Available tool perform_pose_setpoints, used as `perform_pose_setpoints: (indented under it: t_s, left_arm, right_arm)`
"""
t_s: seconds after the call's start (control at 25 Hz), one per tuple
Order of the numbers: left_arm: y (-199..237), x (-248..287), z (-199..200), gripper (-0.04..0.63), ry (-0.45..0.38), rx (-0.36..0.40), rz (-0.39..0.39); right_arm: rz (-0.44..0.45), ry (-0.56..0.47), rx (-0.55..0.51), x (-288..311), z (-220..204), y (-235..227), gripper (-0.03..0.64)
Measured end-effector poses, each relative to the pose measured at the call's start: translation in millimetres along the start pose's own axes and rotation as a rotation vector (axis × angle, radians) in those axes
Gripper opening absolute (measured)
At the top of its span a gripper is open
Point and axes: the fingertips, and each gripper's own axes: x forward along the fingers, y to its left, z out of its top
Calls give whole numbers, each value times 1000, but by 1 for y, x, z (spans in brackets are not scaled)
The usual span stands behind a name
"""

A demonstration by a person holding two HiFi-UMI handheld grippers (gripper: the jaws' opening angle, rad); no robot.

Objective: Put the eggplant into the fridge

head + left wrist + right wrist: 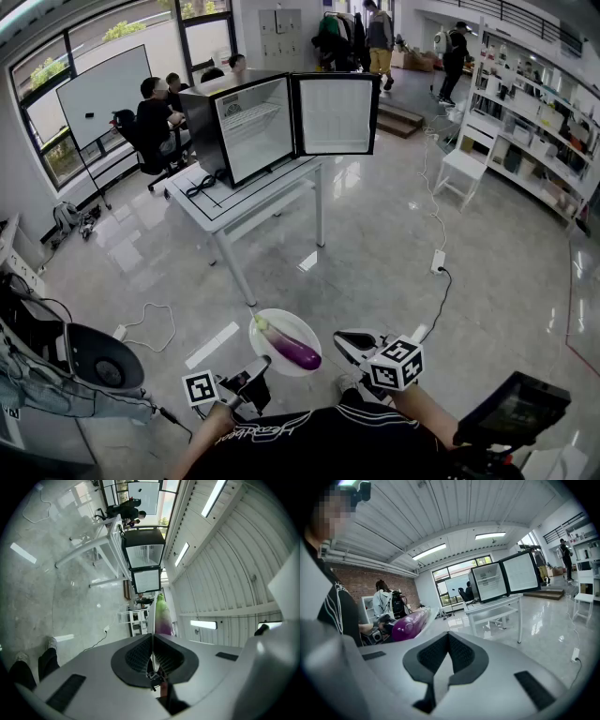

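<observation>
A purple eggplant [292, 349] with a green stem lies on a white plate [302, 326] held low in front of me. My left gripper [261, 366] is shut on the plate's near-left rim. In the left gripper view the thin plate [151, 613] edge runs between the closed pads, with the eggplant [162, 616] beyond my left gripper [152, 639]. My right gripper [340, 338] hangs just right of the plate, shut and empty. The right gripper view shows my right gripper [449, 634], with the eggplant [408, 625] to its left. The black fridge [246, 122] stands on a white table [246, 208], its door [335, 113] swung open.
Several people sit behind the fridge near a whiteboard [105, 92]. Cables and a power strip [438, 261] lie on the shiny floor. A white chair [463, 169] and shelves [539, 131] stand at the right, and a black office chair [98, 361] at my near left.
</observation>
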Motion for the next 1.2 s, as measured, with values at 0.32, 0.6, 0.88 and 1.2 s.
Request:
perform_pose_setpoints:
  t_s: [0.32, 0.6, 0.88, 1.2]
  left_arm:
    - [2, 2, 3, 18, 4, -2, 1]
    - [5, 2, 4, 18, 3, -5, 12]
    - [3, 4, 6, 18, -4, -1, 2]
    - [5, 8, 5, 18, -9, 0, -3]
  right_arm:
    - [3, 0, -17, 1, 2, -1, 8]
    - [3, 14, -67, 3, 4, 3, 8]
    - [1, -24, -44, -2, 13, -1, 8]
    - [-5, -32, -81, -6, 11, -4, 8]
